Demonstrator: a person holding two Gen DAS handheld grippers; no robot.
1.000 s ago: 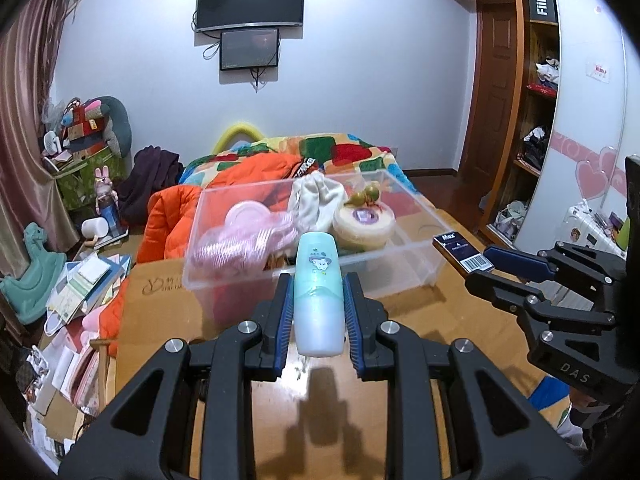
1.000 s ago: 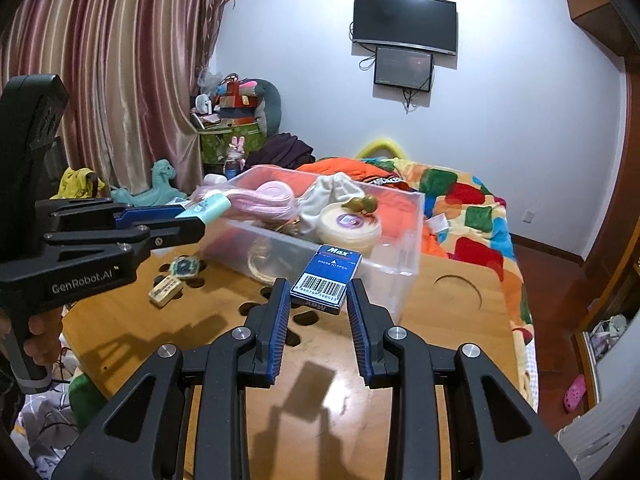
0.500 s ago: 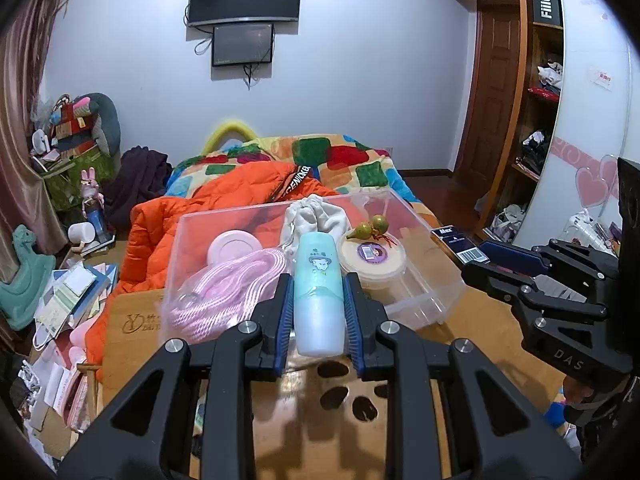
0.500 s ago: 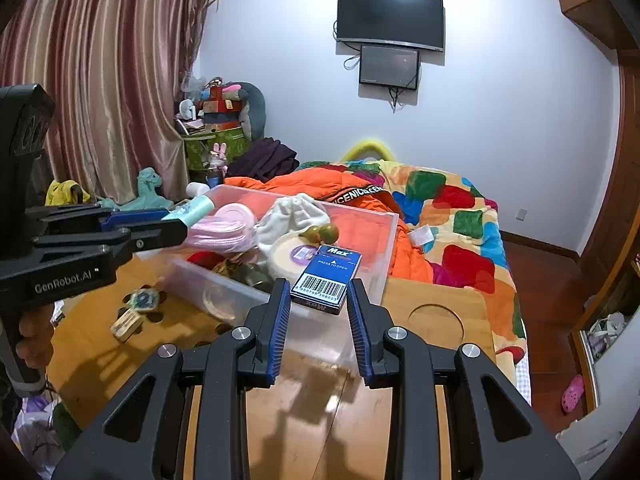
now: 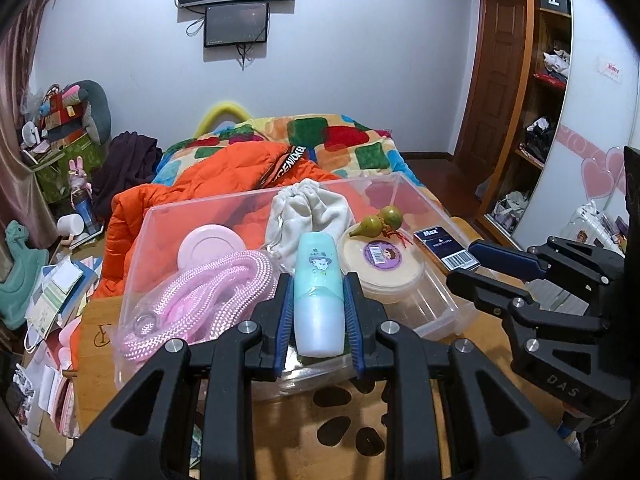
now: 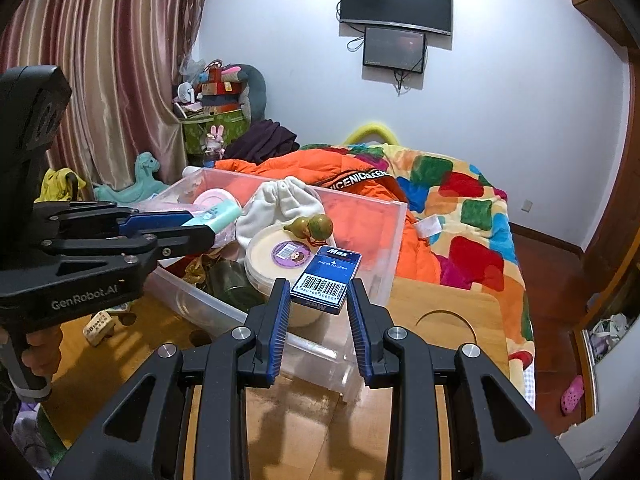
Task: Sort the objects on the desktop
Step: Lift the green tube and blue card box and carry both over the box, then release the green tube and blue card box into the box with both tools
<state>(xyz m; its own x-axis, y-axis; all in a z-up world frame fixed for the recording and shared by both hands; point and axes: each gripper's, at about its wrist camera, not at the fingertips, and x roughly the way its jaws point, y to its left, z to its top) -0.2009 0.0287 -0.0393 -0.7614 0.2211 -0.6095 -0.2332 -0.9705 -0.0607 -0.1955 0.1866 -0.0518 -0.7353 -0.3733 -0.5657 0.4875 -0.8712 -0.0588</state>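
Observation:
My left gripper (image 5: 318, 304) is shut on a teal bottle (image 5: 319, 292) and holds it over the near side of the clear plastic bin (image 5: 436, 320). My right gripper (image 6: 320, 300) is shut on a blue Max staple box (image 6: 326, 280) and holds it above the bin's near right part (image 6: 320, 360). The bin holds a pink rope (image 5: 208, 292), a pink round lid (image 5: 211, 246), a white pouch (image 5: 306, 208), a gourd charm (image 5: 380, 220) and a round cream tub (image 5: 384, 264). The left gripper with the bottle also shows in the right wrist view (image 6: 208, 220).
The bin stands on a wooden table (image 6: 448, 320) with paw-shaped cutouts (image 5: 340, 432). A small stamp block (image 6: 98, 322) lies on the table left of the bin. A bed with an orange jacket (image 6: 340, 168) lies behind the table.
Both grippers have moved forward and now hang over the bin, each still holding its object. The bin looks larger and closer in both views.

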